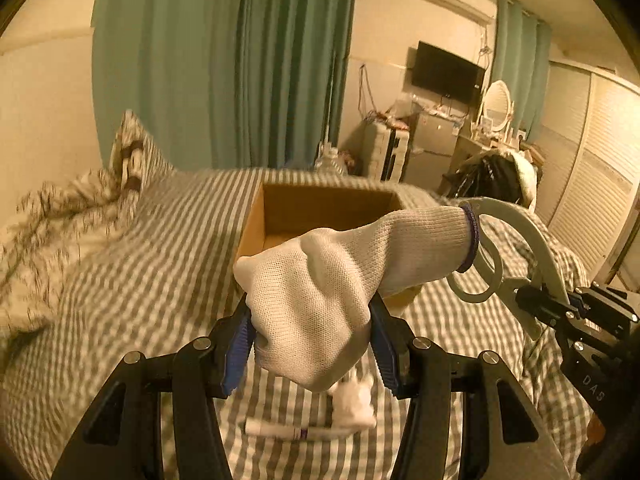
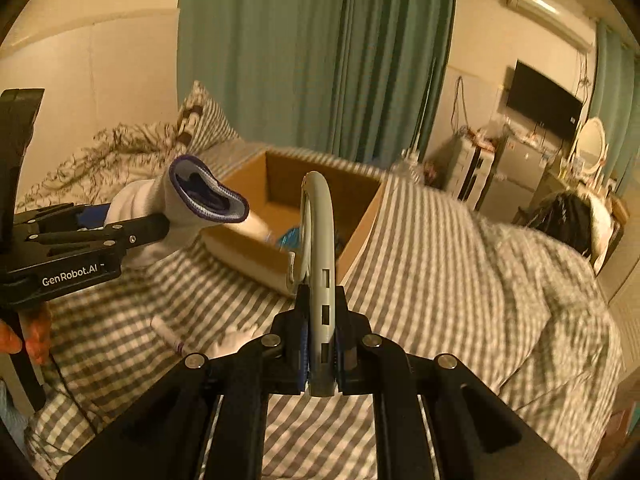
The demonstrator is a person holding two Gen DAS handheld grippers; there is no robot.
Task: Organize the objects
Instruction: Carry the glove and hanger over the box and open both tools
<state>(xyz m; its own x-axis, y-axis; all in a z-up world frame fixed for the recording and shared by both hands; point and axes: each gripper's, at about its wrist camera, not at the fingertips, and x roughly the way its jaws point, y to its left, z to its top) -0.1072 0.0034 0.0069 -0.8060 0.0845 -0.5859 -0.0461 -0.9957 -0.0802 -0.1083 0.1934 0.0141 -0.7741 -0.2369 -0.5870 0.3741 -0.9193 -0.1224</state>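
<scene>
My left gripper (image 1: 312, 344) is shut on a white knit glove (image 1: 320, 280) with a purple cuff and holds it above the bed, just short of an open cardboard box (image 1: 280, 208). The glove (image 2: 192, 196) and left gripper (image 2: 120, 228) also show at the left of the right wrist view. My right gripper (image 2: 320, 344) is shut on a grey curved plastic tool with ring handles (image 2: 318, 240), held upright in front of the box (image 2: 280, 184). The tool (image 1: 520, 240) shows at the right of the left wrist view. Something blue lies inside the box.
The grey-and-white checked bedspread (image 1: 140, 264) covers the bed. A white tube (image 1: 296, 432) and a small white wad (image 1: 352, 404) lie on it below the glove. Pillows (image 1: 132, 152) sit at the head. Green curtains (image 1: 240, 60), a TV (image 1: 446, 72) and a dresser stand beyond.
</scene>
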